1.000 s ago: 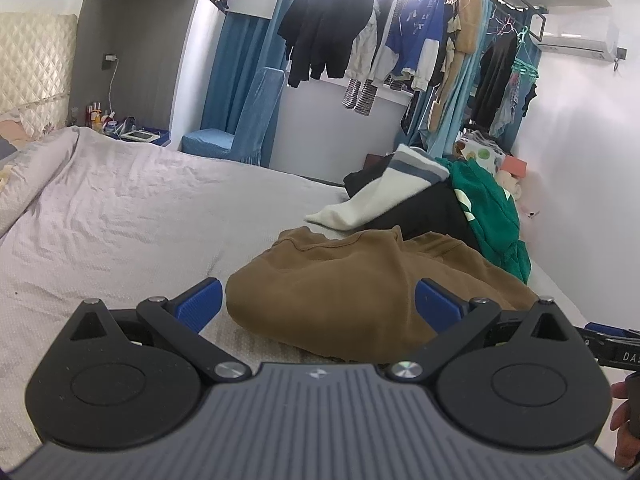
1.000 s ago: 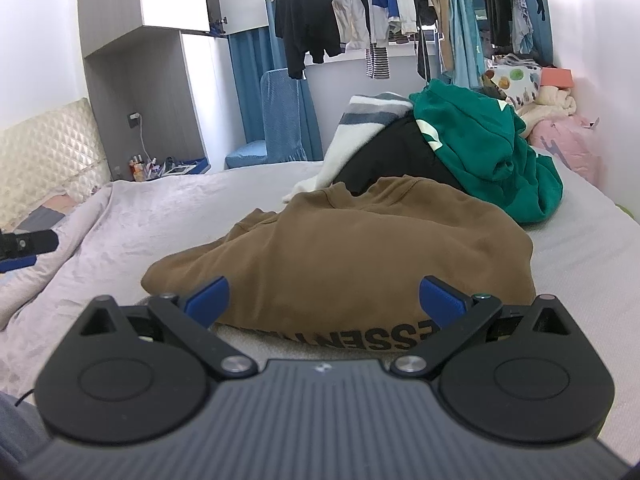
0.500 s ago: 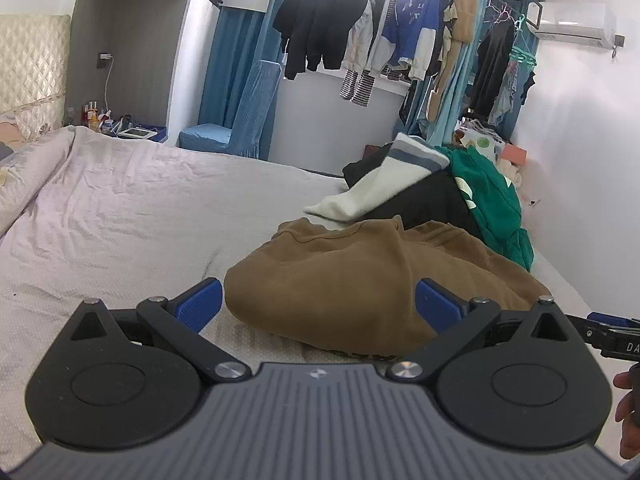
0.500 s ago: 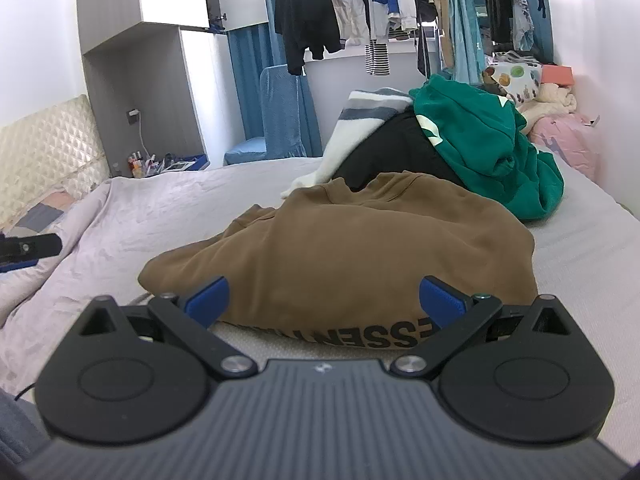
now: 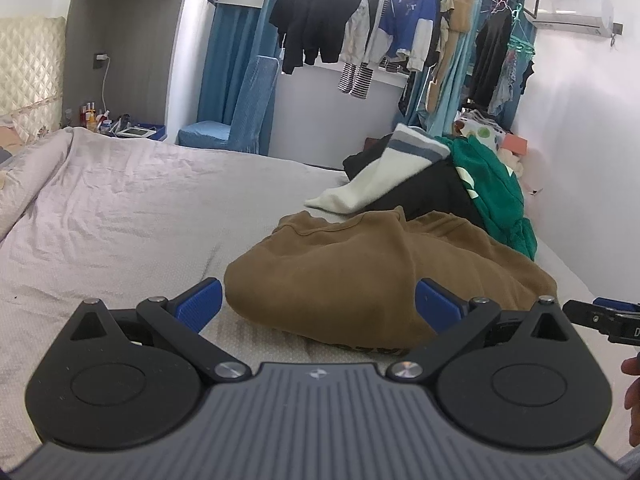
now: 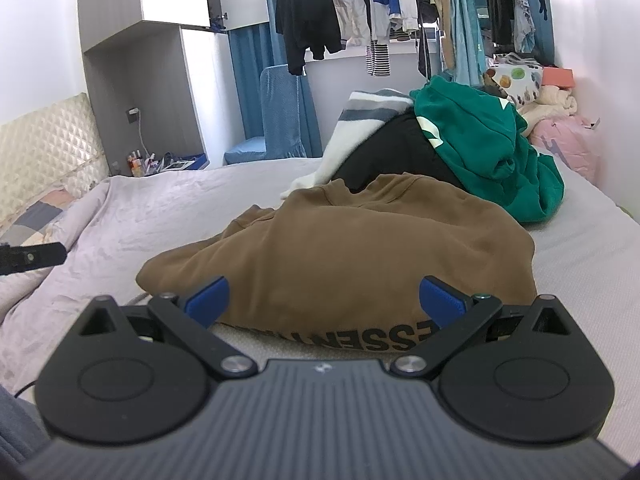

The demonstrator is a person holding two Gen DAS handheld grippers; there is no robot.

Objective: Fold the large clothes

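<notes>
- Since a second ago both cameras have crept a little nearer the brown top [image 5: 360, 276], which fills slightly more of each view; nothing on the bed [image 5: 120, 216] has shifted.
- Left gripper [image 5: 318, 300] is spread wide and empty, its blue pads to either side of the top's near left edge, not touching it.
- Right gripper [image 6: 324, 296] is likewise spread wide and empty, its pads flanking the near hem.
- Each tool's tip shows at the edge of the other's view, so the two hang side by side.
- Brown top lies crumpled in a mound on the bed just ahead of both tools, its collar towards the far side.
- Black print runs along the near hem, upside down and partly hidden; the letters "ESSEN" can be made out, the rest cut off by the gripper.
- Step in hand, by my judgement: the approach, before any grasp. Folding has not begun.
- Next move likely calls for each tool to pinch a hem corner and spread the top flat.
- Beyond it sits a pile: white striped top [image 5: 384, 176], black garment [image 6: 392, 152], green hoodie [image 6: 488, 148].
- Farthest, clothes on a rail [image 5: 400, 28] by the window.
</notes>
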